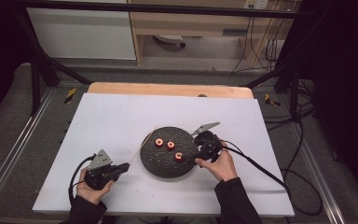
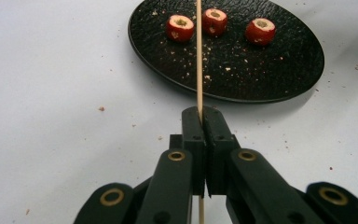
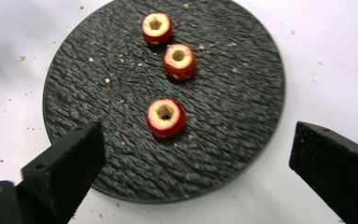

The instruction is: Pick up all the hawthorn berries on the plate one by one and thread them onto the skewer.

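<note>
The left gripper [image 2: 200, 116] clamps a thin wooden skewer [image 2: 199, 56], which points toward the upper centre of the frame. The right gripper [image 3: 193, 154] is spread wide, fingers [image 3: 65, 163] empty, above the black plate [image 3: 242, 116]. Three cored red fruit pieces [image 3: 166, 117] lie on the plate, mid-worktop [image 1: 112, 121].

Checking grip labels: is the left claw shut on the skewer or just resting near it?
Shut on it. In the left gripper view the left claw has its jaws pressed together with the skewer clamped between them.

Two hands, two grippers low over the table

Left gripper [image 1: 121, 169] clamped shut, hand resting; right gripper [image 3: 196, 154] spread wide, seemingly tilted downward.
</note>
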Demonstrator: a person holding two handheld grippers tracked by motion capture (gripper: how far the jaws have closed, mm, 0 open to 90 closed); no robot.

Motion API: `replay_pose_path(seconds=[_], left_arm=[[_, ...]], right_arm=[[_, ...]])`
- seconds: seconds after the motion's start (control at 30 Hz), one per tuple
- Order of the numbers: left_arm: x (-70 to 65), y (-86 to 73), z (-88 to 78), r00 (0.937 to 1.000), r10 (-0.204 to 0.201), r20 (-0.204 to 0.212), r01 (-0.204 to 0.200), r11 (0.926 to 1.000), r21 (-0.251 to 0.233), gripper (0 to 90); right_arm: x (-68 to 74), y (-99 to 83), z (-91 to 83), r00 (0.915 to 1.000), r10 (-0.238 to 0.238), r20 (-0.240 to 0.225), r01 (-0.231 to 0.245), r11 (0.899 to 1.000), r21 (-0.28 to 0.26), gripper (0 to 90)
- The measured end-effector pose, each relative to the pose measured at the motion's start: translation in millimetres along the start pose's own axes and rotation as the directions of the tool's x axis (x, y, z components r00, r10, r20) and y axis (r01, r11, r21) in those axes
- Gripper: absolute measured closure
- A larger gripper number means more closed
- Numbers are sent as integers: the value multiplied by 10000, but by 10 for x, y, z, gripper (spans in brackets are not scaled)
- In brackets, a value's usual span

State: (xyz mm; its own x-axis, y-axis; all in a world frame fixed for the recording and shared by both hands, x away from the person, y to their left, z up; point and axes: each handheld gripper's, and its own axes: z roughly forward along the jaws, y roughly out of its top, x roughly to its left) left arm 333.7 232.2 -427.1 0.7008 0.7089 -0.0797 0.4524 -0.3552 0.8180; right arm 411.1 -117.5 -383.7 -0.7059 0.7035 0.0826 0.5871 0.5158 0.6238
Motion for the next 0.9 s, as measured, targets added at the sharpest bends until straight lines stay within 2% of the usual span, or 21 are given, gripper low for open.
replay_pose_path(seconds=[0.23,0.27,0.4,0.47,0.57,0.9], left_arm=[[1,-1,8,10000,31,13,-31,10000,73,885],[1,-2,9,10000,18,1,-18,10000,74,885],[2,-3,9,10000,23,-11,-23,10000,76,885],[0,-3,12,10000,46,-16,-46,9999,117,885],[-7,-3,21,10000,91,4,-91,9999,129,885],[-3,-4,24,10000,82,14,-82,9998,173,885]], right_arm=[[44,152,128,9997,-153,-193,167,9971,739,114],[57,184,182,9995,-232,-227,254,9945,1016,142],[82,227,270,9980,-544,-307,584,9869,1504,189],[87,234,286,9978,-571,-338,617,9858,1561,203],[92,273,364,9975,-569,-422,640,9793,1920,257],[86,335,476,9963,-458,-732,618,9701,2345,414]])
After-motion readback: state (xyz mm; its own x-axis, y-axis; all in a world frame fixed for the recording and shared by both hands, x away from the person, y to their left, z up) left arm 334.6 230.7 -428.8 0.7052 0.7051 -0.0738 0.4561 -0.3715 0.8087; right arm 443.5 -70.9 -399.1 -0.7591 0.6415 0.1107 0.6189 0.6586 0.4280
